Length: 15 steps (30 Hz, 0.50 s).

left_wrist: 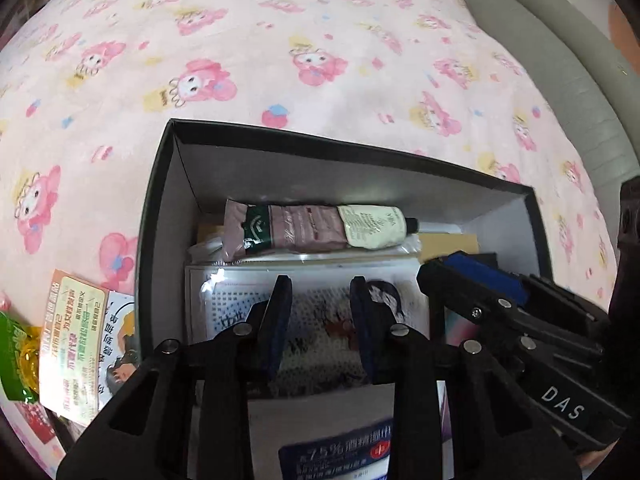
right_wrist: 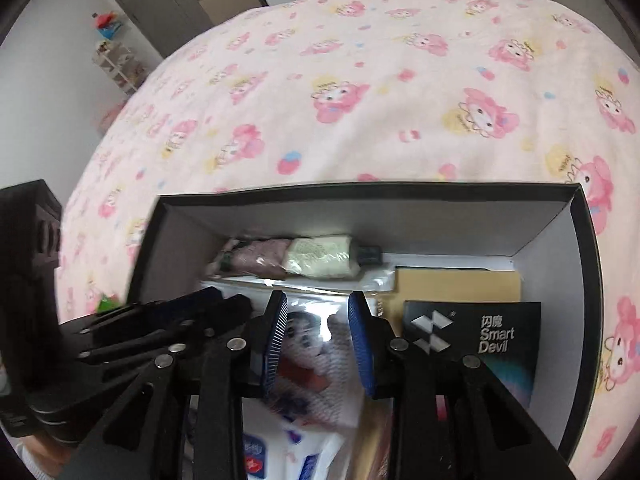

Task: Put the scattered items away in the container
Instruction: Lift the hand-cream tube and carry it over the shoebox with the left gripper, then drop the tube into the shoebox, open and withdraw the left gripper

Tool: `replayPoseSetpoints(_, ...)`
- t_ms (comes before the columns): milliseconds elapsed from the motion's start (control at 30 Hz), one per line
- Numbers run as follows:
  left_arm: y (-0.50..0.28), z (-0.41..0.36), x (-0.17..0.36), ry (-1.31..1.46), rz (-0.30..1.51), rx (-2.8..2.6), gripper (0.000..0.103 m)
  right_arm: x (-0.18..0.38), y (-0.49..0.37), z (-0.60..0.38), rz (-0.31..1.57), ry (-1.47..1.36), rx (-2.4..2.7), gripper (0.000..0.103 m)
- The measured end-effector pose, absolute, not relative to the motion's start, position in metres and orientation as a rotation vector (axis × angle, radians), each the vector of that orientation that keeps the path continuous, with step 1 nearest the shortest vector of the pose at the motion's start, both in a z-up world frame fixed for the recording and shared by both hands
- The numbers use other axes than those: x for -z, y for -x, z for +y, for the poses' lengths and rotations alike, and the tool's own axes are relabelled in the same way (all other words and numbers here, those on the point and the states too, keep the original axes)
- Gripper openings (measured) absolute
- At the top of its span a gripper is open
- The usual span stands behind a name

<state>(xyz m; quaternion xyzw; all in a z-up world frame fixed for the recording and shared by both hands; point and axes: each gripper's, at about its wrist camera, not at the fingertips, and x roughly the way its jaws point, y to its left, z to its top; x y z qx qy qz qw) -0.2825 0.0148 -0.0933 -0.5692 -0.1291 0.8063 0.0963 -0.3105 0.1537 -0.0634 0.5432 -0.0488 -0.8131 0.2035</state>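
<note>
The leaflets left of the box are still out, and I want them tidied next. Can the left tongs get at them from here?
Probably yes. The leaflets lie uncovered on the blanket, just outside the box's left wall. The left tongs, open and empty above the box, would only need to clear that wall.

Left gripper, right gripper: jaws apart

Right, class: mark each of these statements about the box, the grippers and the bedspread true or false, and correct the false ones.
1. The tube lies inside the black box, near its far wall. True.
2. The left gripper is clamped on the tube. False: its fingers are apart and hold nothing.
3. A leaflet lies outside the box on the bedspread. True.
4. The box is empty. False: it holds the tube, a Smart Devil package and other packets.
5. The right gripper is open. True.
</note>
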Motion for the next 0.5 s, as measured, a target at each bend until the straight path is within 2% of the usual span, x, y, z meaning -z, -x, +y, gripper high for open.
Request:
replayPoseSetpoints(267,0.220,0.022,0.054,1.457,-0.422,-2.351,0.031,0.051,0.241,0.167,-0.128,-1.433,2.316,0.028)
replayPoseSetpoints(300,0.209,0.023,0.046,1.429,-0.404,-2.361,0.028,0.050,0.233,0.164,-0.116,-1.418,2.327,0.028)
replayPoseSetpoints(500,0.156,0.026,0.011,1.315,-0.269,-2.439,0.029,0.032,0.188,0.159,-0.100,-1.352,2.397,0.028)
